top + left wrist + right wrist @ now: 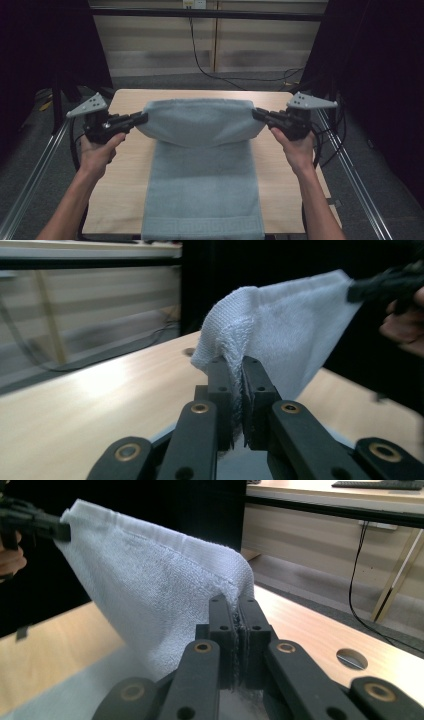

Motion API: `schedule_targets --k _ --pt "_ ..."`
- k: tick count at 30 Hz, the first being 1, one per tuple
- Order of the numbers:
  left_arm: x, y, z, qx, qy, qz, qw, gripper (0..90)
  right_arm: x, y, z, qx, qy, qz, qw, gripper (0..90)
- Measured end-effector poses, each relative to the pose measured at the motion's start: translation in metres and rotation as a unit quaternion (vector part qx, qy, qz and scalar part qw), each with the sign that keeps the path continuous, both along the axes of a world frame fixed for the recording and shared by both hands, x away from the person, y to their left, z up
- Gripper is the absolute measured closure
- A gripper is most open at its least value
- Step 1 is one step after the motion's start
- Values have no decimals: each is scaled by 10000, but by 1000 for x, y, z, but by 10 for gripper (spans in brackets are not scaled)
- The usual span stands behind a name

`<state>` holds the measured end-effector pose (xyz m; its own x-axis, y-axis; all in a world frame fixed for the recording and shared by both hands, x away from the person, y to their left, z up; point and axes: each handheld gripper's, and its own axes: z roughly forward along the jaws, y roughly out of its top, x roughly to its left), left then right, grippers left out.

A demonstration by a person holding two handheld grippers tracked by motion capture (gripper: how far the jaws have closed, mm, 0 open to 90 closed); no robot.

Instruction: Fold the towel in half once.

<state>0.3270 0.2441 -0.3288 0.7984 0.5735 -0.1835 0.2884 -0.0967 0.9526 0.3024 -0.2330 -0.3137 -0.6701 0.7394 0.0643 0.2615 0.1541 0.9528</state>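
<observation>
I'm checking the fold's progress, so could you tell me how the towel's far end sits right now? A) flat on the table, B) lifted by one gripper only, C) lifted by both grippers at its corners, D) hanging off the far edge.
C: the left gripper and the right gripper each clamp a far corner of the towel, raised off the table.

towel (202,175): pale blue-grey terry, woven key-pattern band near the near hem | state: far end lifted and doubled back, pinched at both far corners, top edge stretched taut between them, sagging in a rounded belly | pose: near part flat, long axis running away from the person | place: centre of the wooden table, near hem at its near edge
</observation>
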Motion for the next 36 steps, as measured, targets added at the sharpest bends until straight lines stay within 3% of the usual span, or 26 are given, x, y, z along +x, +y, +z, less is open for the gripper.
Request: schedule_targets --k 2,5,10,12,15,19,22,25,27,29,30,31,32,36 --pt "-15 2 -6 -20 -21 -64 10000 851 -17 -1 -3 -25 -9 73 10000 869" --pt "-36 2 -18 199 -4 -285 9994 851 -39 -3 -10 -217 25 113 9997 870" --pt "-60 -2 -55 601 145 -414 9972 849 -68 -7 -46 -280 460 241 9983 868" --pt "-62 -5 -72 876 307 -458 9946 846 -77 -6 -66 -314 688 297 9967 867" --pt "-65 -7 -99 1018 657 -531 9912 843 -88 -4 -94 -448 1044 352 9929 864" --pt "-80 -9 -127 1186 1006 -754 9849 831 -103 -6 -128 -535 1550 489 9853 856" --pt "-96 -5 -138 1304 1117 -886 9812 818 -119 -8 -143 -428 1750 633 9816 842" --pt "-114 1 -145 1235 1275 -967 9794 797 -137 -3 -151 -603 1888 749 9773 808" --pt "-127 1 -148 1268 1378 -1039 9768 778 -149 -3 -152 -583 1918 830 9762 761" --pt "-139 1 -144 1194 1304 -1256 9762 758 -160 -6 -150 -502 1944 966 9749 746" --pt "-144 2 -141 1159 1257 -1270 9771 750 -166 -8 -148 -457 1930 990 9751 723" --pt "-147 4 -139 983 1262 -1286 9787 723 -170 -10 -146 -345 1895 1041 9757 693" --pt "-147 6 -137 842 1230 -1334 9798 700 -171 -11 -144 -254 1895 1075 9757 691" --pt "-134 5 -131 809 1115 -1195 9832 615 -157 -13 -139 -163 1739 959 9799 671"
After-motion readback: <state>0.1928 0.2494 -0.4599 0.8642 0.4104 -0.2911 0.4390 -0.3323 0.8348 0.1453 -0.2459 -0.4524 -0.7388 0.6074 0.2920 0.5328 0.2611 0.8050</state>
